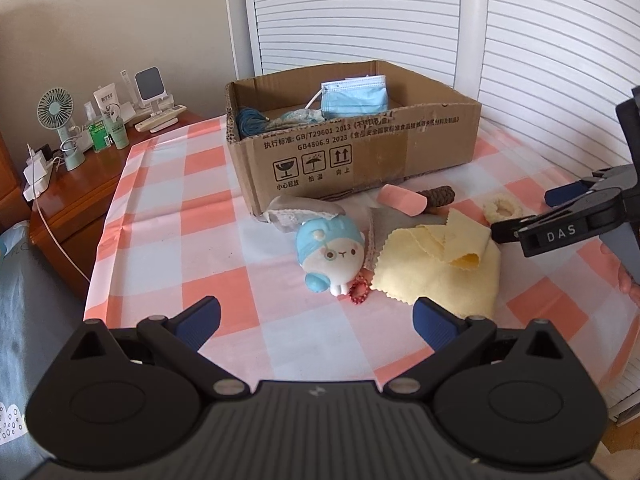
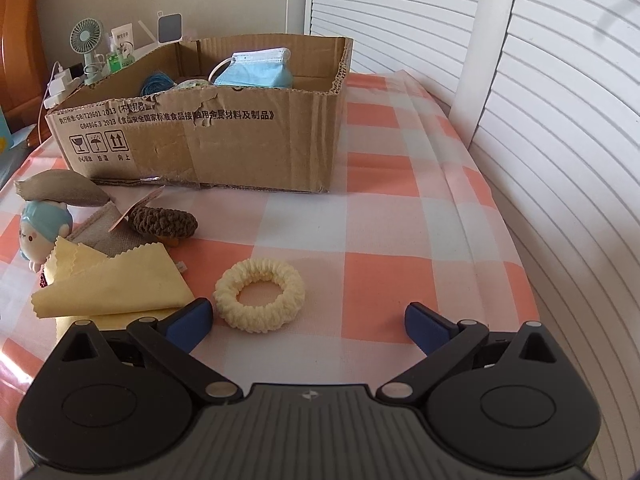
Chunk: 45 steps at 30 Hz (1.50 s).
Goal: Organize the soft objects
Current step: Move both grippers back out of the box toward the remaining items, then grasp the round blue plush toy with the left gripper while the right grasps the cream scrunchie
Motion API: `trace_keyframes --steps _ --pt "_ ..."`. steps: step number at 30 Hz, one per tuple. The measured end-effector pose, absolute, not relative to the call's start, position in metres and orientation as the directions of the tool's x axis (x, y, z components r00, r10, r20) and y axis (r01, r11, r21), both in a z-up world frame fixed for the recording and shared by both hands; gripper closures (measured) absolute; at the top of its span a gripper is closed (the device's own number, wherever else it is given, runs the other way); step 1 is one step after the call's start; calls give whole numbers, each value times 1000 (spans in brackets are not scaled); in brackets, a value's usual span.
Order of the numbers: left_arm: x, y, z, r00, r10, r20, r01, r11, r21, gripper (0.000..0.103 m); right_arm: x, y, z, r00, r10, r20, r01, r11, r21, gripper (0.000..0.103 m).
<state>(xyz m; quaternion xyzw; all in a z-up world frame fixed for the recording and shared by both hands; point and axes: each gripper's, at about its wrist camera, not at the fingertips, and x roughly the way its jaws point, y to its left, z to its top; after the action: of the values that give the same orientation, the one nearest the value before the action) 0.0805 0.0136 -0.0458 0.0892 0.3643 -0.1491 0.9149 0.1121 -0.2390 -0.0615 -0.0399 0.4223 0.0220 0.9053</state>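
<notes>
Left gripper (image 1: 316, 320) held level with jaws spread wide, holding nothing. Right gripper (image 2: 308, 320) likewise wide apart and empty.

Your desk cloth (image 2: 384, 216) was checked salmon-pink and white. The box (image 1: 400, 152) was brown cardboard with black print. Inside it, a pale blue mask (image 1: 356, 98) and teal cord (image 1: 250, 120). The plush (image 1: 332, 254) was cream with a light blue cap. The cloth (image 2: 116, 280) was pale yellow; the scrunchie (image 2: 260, 294), cream.

Cardboard box (image 1: 360, 152) reads "GB4806.9 2023"; right claw (image 1: 520, 220) reads "DAS".
</notes>
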Motion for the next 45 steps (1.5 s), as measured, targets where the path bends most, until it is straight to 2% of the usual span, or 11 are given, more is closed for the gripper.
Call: trace_keyframes --steps 8,10,13,17,21,40,43,45 --pt "108 14 -52 693 -240 -680 318 948 -10 7 109 -240 -62 656 14 -755 -78 996 -49 0" --pt "114 13 -54 691 -251 -678 316 948 -30 19 109 -241 -62 660 16 -751 -81 995 -50 0" --pt "123 13 -58 685 -267 -678 308 949 -64 29 108 -241 -63 664 20 -748 -86 995 -50 0" --pt "132 13 -61 680 -295 -672 298 948 -115 36 108 -242 -63 668 25 -744 -92 994 -50 0" --pt "137 14 -65 656 -340 -674 307 936 -174 59 106 -242 -63 675 28 -737 -97 994 -51 0" --pt "97 51 -60 654 -272 -706 249 959 -138 58 111 -219 -64 695 61 -716 -157 985 -68 0" --pt "96 48 -61 660 -270 -701 257 958 -128 58 107 -217 -64 697 75 -713 -170 983 -63 8" --pt "97 47 -62 661 -275 -698 262 956 -128 58 104 -216 -61 699 82 -710 -178 982 -62 18"
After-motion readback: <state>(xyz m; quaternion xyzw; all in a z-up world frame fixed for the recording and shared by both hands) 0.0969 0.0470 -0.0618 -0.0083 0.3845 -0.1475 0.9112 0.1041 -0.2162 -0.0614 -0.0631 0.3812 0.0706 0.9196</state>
